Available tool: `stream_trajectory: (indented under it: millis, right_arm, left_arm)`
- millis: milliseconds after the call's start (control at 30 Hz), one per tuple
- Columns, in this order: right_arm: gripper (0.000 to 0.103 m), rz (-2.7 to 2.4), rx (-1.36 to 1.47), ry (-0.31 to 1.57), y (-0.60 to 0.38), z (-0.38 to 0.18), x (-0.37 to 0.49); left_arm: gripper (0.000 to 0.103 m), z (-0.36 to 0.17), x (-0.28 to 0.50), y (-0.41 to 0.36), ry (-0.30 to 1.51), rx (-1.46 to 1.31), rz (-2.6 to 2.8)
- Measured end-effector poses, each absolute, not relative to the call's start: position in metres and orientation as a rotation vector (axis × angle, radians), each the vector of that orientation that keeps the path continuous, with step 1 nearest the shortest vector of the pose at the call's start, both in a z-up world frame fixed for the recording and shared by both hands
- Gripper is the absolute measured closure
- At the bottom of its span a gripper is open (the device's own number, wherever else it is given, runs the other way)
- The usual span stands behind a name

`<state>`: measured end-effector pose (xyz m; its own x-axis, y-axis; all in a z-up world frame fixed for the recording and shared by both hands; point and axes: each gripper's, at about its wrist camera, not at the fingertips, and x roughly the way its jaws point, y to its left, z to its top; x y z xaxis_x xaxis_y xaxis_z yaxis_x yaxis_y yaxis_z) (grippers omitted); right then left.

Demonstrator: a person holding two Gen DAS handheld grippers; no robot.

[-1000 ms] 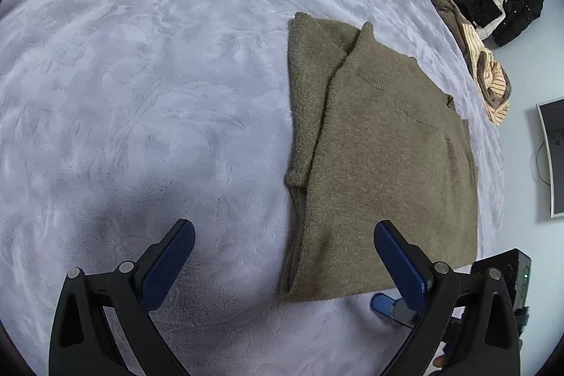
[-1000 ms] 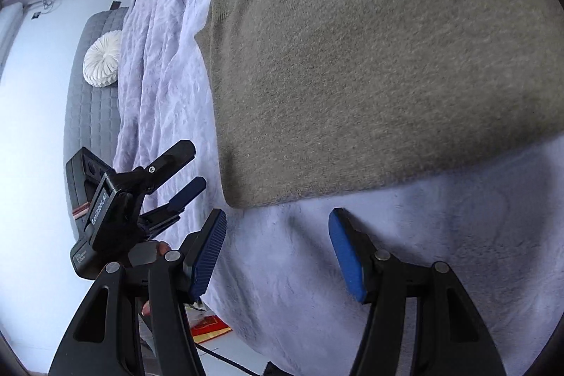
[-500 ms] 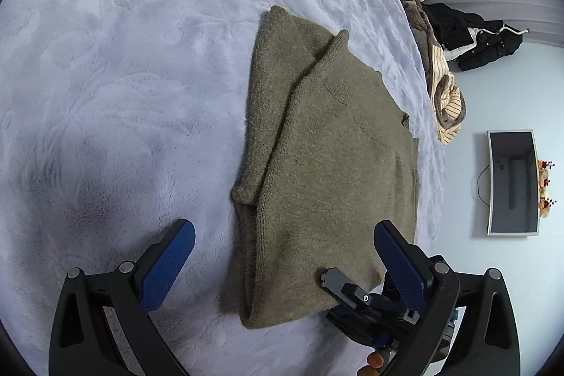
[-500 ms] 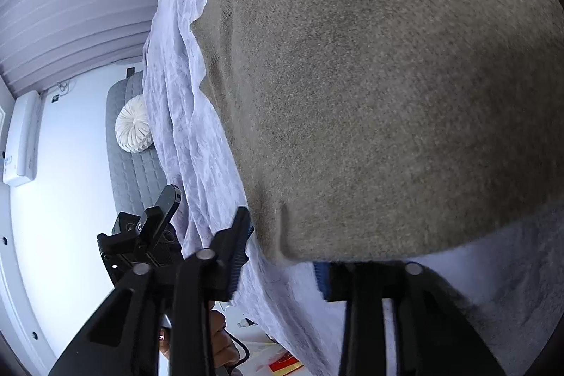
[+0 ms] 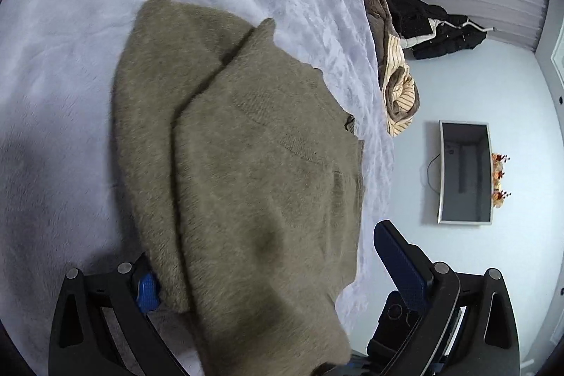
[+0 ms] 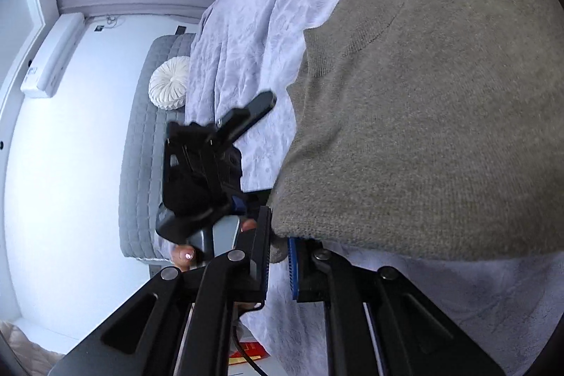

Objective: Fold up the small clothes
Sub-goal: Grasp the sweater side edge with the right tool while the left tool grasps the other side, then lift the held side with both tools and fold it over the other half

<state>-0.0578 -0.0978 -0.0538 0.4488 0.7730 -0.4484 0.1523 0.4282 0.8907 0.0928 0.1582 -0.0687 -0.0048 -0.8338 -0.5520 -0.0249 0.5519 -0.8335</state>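
Through the left wrist view I see the olive knit sweater (image 5: 246,171) lying partly folded near the bed's (image 5: 53,94) right edge, its near hem draped between the spread fingers of my left claw (image 5: 278,273), which stands released with nothing pinched; the knit looks soft, light and floppy, so I judge it will sag wherever it is unsupported. Through the right wrist view my right claw (image 6: 278,265) is clenched on the sweater's near corner hem, and I reckon the ribbed hem corners are the firmest places to grasp.
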Motion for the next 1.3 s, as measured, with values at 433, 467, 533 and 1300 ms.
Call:
stream_trajectory:
  millis: [433,467,533,1300]
  right_arm:
    - [0.090,0.450,0.764,1.331,-0.109,-0.055,-0.089]
    - [0.090,0.434,0.742,1.313,-0.119,-0.048,-0.088]
    - [0.090,0.382,0.703,1.258,-0.142,-0.037,-0.082]
    - [0.098,0.227,0.748,1.191,-0.234,-0.101,-0.068]
  left_arm:
    - [0.073,-0.079,0.094,0.135,1.492,-0.394,-0.587]
    - [0.079,-0.078,0.094,0.136,1.484,-0.386,-0.587]
    - [0.081,-0.072,0.092,0.134,1.459,-0.361,-0.586]
    - [0.085,0.054,0.065,-0.092,1.241,-0.064,-0.961]
